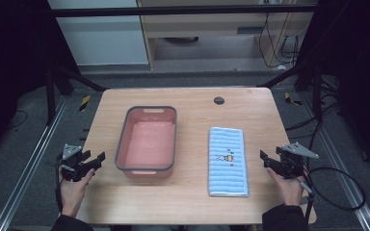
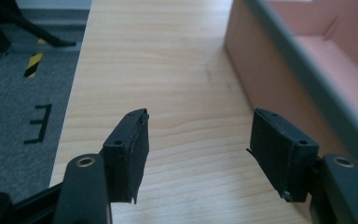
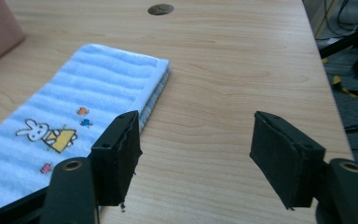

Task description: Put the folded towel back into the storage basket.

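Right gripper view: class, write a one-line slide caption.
Open right gripper poised over the wooden table, beside a folded blue towel with a rabbit print.

Even overhead light, dark room edges; pink bin (image 2: pixel 307 60) blurs close up.

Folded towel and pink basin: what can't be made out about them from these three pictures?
- Blue towel: the print is too small in the high view; in the right gripper view the right gripper covers its near end and the frame edge cuts it.
- Pink basin: its near inner wall is hidden by the rim in the high view; the left gripper view cuts most of it off and blurs it.
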`<state>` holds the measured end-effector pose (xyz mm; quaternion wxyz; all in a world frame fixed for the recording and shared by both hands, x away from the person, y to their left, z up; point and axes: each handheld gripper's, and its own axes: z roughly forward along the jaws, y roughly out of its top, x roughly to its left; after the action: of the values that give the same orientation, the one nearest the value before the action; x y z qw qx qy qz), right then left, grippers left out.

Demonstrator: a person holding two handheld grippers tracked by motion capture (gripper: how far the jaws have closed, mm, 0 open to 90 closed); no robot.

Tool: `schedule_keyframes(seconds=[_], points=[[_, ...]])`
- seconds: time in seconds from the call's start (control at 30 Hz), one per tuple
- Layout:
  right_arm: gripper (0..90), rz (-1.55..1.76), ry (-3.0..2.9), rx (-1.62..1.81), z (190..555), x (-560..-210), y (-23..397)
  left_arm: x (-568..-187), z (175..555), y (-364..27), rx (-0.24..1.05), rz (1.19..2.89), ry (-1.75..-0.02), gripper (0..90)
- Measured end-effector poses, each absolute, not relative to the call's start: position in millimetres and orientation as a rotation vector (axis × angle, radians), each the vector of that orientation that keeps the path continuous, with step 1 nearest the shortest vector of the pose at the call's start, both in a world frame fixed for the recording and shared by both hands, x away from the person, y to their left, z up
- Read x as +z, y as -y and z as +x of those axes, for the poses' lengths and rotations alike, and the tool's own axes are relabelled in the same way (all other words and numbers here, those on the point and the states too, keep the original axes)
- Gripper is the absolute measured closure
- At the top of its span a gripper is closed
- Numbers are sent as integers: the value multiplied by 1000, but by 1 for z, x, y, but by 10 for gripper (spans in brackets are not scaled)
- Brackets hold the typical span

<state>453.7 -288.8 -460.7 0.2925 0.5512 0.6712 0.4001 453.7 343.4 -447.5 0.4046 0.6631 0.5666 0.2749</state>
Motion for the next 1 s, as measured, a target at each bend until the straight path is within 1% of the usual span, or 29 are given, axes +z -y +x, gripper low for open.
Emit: schedule_keyframes(seconds=[0.07,0.13,0.47,0.73,1.0], points=[[324,1450,-1790,1049,452,-458,287,-441,450,-341,687,1662,-1407,372],[324,1445,-1787,1054,451,-454,287,-435,448,-340,649,1639,-1383,371],[321,1435,-1799,1096,448,-444,289,-410,435,-319,705,1634,-1277,375],[325,1415,-1806,1107,448,-438,289,-396,427,-306,688,1622,-1216,362],[332,1403,-1839,1124,452,-434,283,-389,419,-282,675,1658,-1134,347]])
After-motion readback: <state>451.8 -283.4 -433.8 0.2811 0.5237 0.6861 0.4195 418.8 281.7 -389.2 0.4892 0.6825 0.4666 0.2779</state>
